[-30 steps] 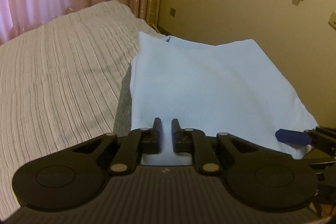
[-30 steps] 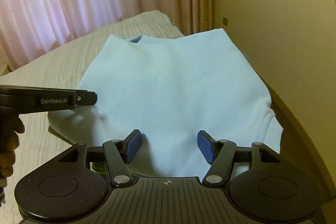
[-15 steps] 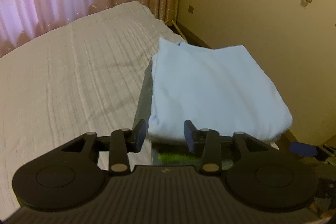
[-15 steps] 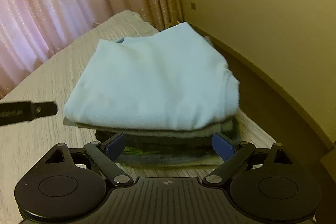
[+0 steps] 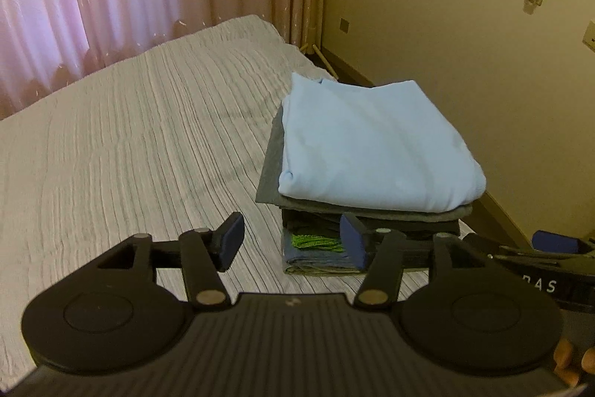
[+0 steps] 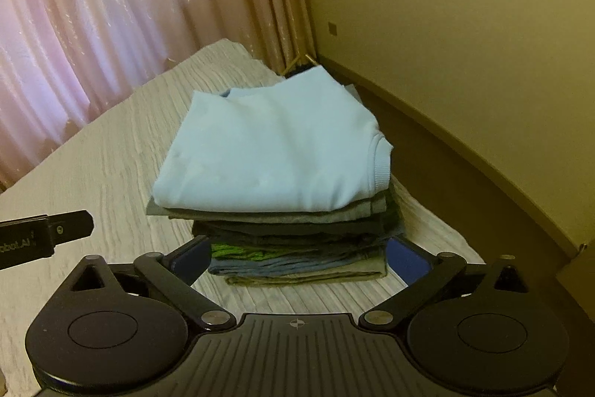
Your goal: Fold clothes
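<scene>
While folded pale-blue cotton sweatshirt [image 6: 275,151] tops the neat stack of folded clothes [image 6: 297,244] on the striped beige bed [image 5: 130,144], hovering close by: left tool [image 5: 292,240] and right tool [image 6: 297,257], both spread wide, holding nothing.

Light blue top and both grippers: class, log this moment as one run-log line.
light blue top: folded, top of stack on bed | left gripper: open, empty | right gripper: open, empty

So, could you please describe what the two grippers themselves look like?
Both are matte black with ribbed bodies, two round discs and silver pivot pins. The left gripper and right gripper have dark blue finger pads. White lettering marks their sides.
</scene>
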